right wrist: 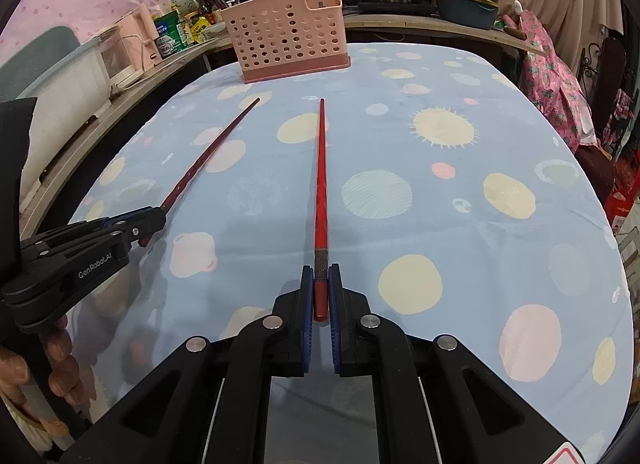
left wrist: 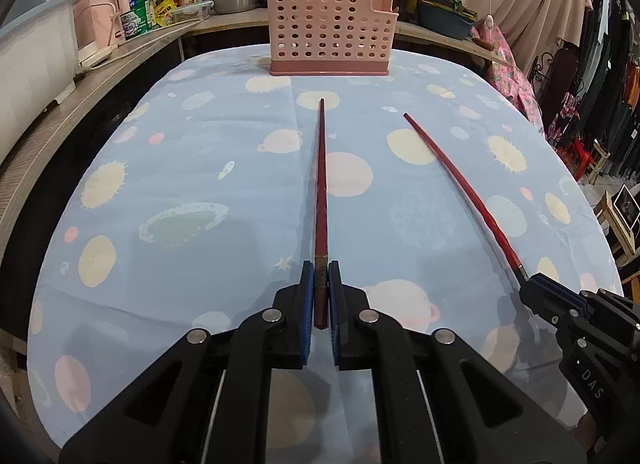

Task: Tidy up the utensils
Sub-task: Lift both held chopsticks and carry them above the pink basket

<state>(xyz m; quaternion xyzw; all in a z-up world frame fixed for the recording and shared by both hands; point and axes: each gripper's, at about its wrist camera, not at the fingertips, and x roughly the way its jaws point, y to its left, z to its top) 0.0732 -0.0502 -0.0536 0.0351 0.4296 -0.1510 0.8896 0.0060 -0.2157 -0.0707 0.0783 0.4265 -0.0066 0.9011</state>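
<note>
Left wrist view: the left tool clamps a dark red chopstick by its thick end, its thin tip aimed at the perforated pink plastic basket at the far edge of the surface. Open patterned cloth lies between.

Right wrist view: the right tool grips a brighter red chopstick, tip short of the basket.
</note>
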